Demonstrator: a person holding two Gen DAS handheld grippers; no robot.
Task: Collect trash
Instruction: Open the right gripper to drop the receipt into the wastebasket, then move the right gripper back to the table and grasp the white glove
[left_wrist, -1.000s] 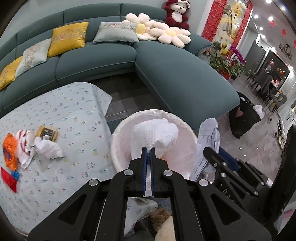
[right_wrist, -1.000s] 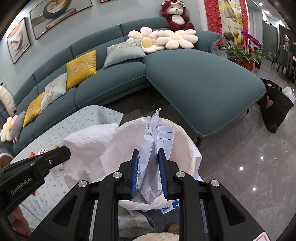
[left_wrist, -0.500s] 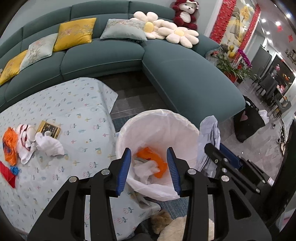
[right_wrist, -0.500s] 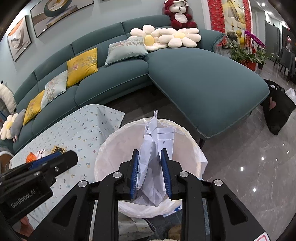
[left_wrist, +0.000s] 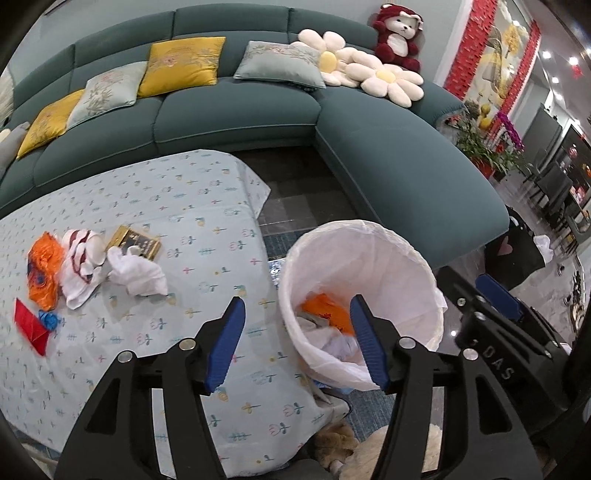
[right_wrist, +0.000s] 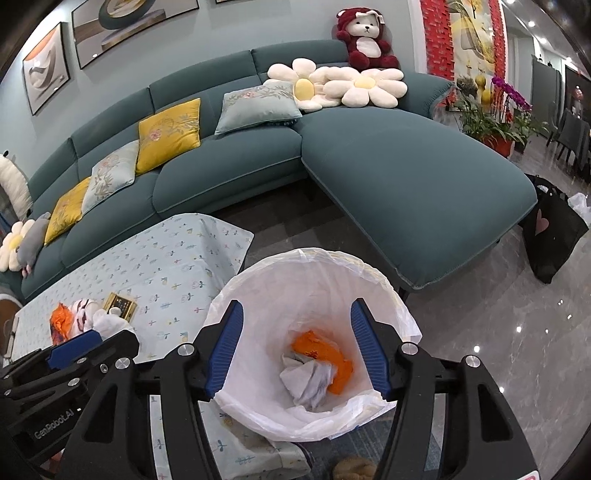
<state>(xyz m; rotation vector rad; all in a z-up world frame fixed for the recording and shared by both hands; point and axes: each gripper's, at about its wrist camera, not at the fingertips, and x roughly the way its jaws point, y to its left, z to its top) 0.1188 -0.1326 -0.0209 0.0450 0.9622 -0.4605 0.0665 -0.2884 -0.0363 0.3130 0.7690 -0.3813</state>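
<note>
A bin with a white liner stands beside the cloth-covered table. Crumpled white paper and an orange wrapper lie in its bottom. My right gripper hovers over the bin mouth, jaws opening, nothing between them. My left gripper hangs over the table edge and the bin's left rim, jaws also opening and empty. On the table's left lie an orange wrapper, a red-and-white wrapper, a white tissue, a gold-and-black packet, a red paper and a blue scrap.
A teal sectional sofa with cushions curves behind the table and bin. A black bag sits on the shiny floor at right, with plants beyond. Something furry and tan lies on the floor below the bin.
The left gripper opened, dropped its white tissue into the bin and shifted left toward the table. The right gripper opened and its folded white paper fell into the bin.
</note>
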